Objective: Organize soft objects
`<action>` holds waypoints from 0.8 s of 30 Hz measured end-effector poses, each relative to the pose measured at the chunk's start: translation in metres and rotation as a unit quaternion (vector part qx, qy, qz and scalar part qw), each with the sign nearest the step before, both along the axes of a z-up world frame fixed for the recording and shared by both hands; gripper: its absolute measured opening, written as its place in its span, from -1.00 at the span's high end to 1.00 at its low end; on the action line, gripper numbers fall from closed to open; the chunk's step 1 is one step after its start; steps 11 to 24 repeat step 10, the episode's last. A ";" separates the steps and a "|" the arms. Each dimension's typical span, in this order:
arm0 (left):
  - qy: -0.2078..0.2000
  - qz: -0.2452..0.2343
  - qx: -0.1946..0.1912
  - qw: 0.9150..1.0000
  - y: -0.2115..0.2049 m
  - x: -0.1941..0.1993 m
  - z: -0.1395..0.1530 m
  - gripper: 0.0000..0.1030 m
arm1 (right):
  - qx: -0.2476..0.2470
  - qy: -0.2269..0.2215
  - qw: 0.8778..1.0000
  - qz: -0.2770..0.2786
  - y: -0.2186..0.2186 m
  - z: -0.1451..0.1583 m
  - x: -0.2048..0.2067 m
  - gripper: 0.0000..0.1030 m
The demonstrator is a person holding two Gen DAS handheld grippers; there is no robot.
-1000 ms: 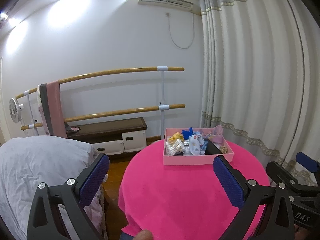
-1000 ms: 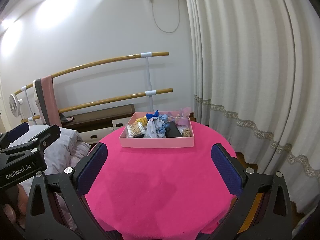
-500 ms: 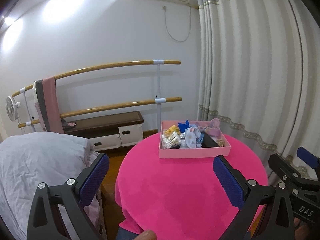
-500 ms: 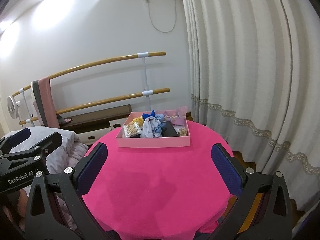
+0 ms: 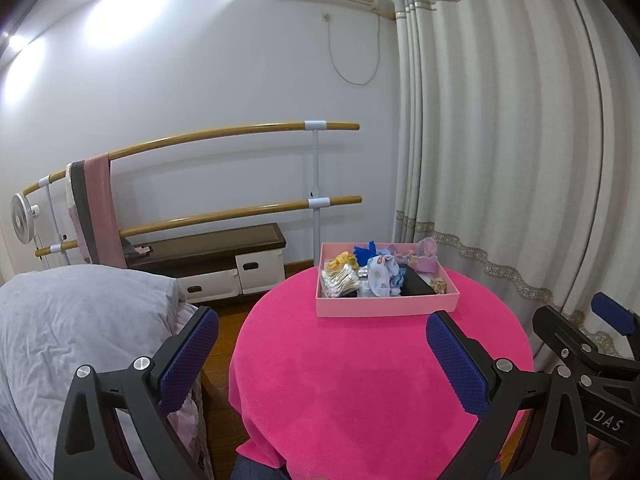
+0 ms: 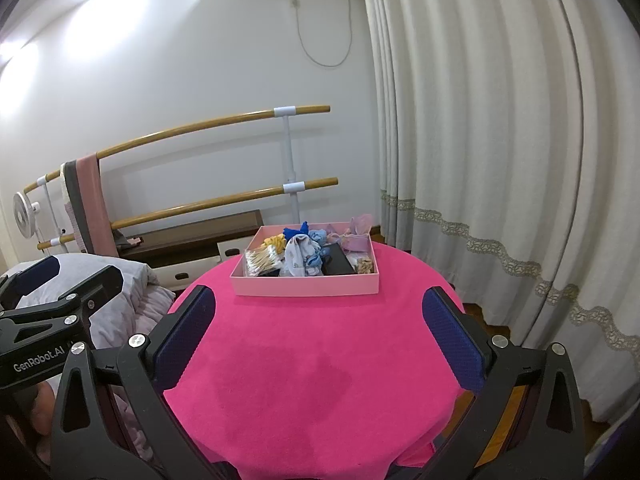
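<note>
A pink box [image 5: 384, 307] [image 6: 304, 285] stands on the far side of a round table with a pink cloth [image 5: 360, 380] [image 6: 312, 360]. It holds small soft items: a white patterned cloth [image 6: 298, 254], blue fabric [image 6: 295, 231], a yellow piece [image 6: 274, 242], a lilac pouch [image 6: 356, 238], a pack of cotton swabs [image 6: 262, 261] and a black case [image 6: 338, 261]. My left gripper [image 5: 320, 344] is open and empty over the table's near left edge. My right gripper [image 6: 319, 322] is open and empty above the cloth, well short of the box.
A bed with a grey cover [image 5: 72, 328] lies left of the table. Wooden barre rails [image 5: 224, 136] with a pink towel [image 5: 100, 208] run along the back wall above a low bench [image 5: 216, 248]. Curtains [image 5: 500, 160] hang to the right.
Both grippers have pulled back and risen a little; the box sits farther away and higher in both views. Jaws stayed open.
</note>
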State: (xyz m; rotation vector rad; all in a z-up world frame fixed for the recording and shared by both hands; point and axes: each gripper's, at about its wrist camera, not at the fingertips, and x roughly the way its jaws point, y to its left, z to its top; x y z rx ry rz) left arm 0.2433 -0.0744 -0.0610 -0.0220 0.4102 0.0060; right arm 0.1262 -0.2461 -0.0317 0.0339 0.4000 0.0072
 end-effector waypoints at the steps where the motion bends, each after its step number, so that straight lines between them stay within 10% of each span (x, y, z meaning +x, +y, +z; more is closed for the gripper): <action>1: 0.000 0.000 0.000 1.000 -0.001 0.000 0.001 -1.00 | 0.000 0.000 1.000 0.000 0.000 0.000 0.000 -1.00; 24: -0.004 -0.004 -0.008 1.000 0.000 -0.007 0.004 -1.00 | -0.001 -0.001 1.000 0.000 0.000 0.000 0.000 -1.00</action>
